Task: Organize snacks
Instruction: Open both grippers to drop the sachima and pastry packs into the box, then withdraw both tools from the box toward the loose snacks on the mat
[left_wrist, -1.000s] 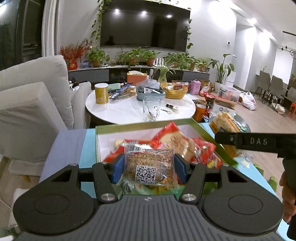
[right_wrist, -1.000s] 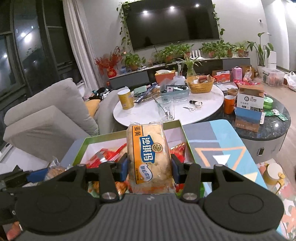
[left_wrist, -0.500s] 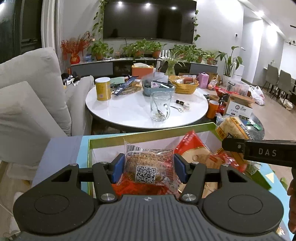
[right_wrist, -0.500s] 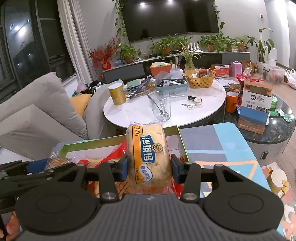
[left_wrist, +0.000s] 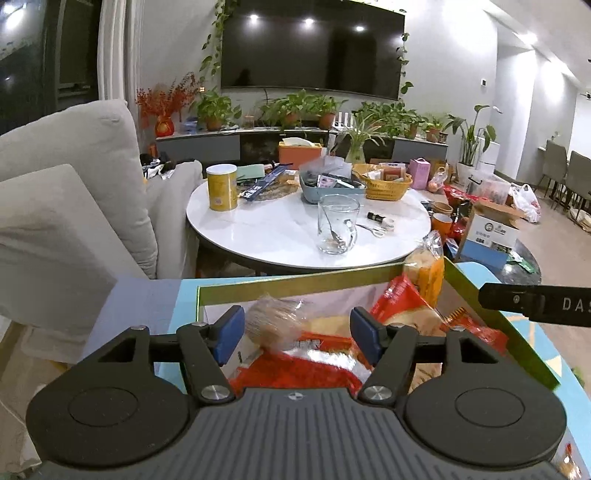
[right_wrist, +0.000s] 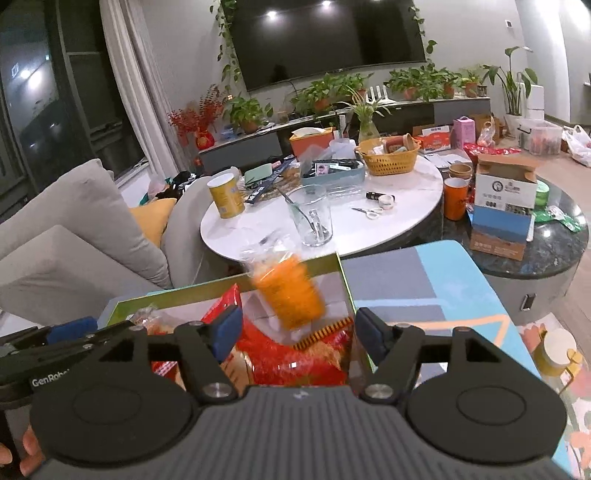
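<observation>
A green-rimmed box (left_wrist: 295, 287) holds several red and orange snack packets. My left gripper (left_wrist: 297, 332) is open above the box; a brown snack packet (left_wrist: 275, 323), blurred by motion, is between and below its fingers, free of them. My right gripper (right_wrist: 297, 334) is open; an orange snack packet (right_wrist: 286, 291), also blurred, is in the air ahead of it over the box's far right corner (right_wrist: 338, 258). The same orange packet shows in the left wrist view (left_wrist: 426, 267). The right gripper's side shows there (left_wrist: 535, 304).
The box sits on a blue patterned table (right_wrist: 424, 280). Behind it is a round white table (left_wrist: 303, 232) with a glass (left_wrist: 338, 229), a yellow can (left_wrist: 221, 186) and baskets. A grey sofa (left_wrist: 70, 206) is on the left. A dark round table (right_wrist: 554, 243) with cartons is on the right.
Both grippers have opened and let go of their packets. The brown packet and the orange packet are dropping into the box. Both grippers moved forward over the box.
</observation>
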